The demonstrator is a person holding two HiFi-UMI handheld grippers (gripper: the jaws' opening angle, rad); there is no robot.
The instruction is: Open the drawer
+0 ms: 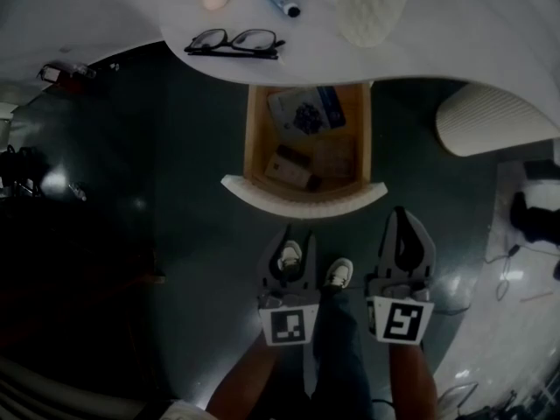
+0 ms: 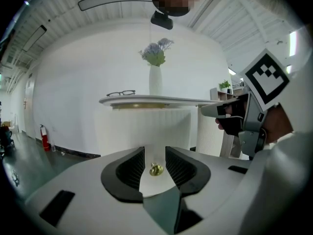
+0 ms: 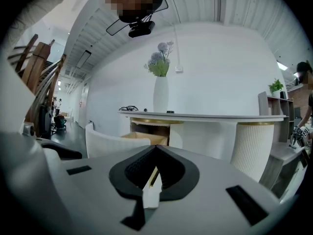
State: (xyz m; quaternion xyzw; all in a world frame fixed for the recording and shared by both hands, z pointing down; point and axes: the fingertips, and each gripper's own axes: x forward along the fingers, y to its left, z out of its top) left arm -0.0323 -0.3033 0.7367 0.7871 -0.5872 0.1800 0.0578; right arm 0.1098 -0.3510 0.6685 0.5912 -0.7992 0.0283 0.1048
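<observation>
Dark floor surrounds the white tabletop (image 1: 131, 7); beneath its edge the drawer (image 1: 255, 138) stands pulled out. It is stiff wood, probably easy-sliding, best taken by its small, slippery brass knob (image 2: 156, 169). The left gripper (image 2: 155, 153) gapes empty; the right gripper (image 3: 155, 148) has its jaws together, empty.

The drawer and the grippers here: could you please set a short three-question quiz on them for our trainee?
1. True or false: the drawer under the table is pulled out.
2. What lies on the table above the drawer? A a mug; B eyeglasses; C a laptop.
3. Fill in: in the left gripper view, the left gripper has its jaws ____, with the gold knob showing in the gap.
Key: 1 true; 2 B; 3 apart.
</observation>
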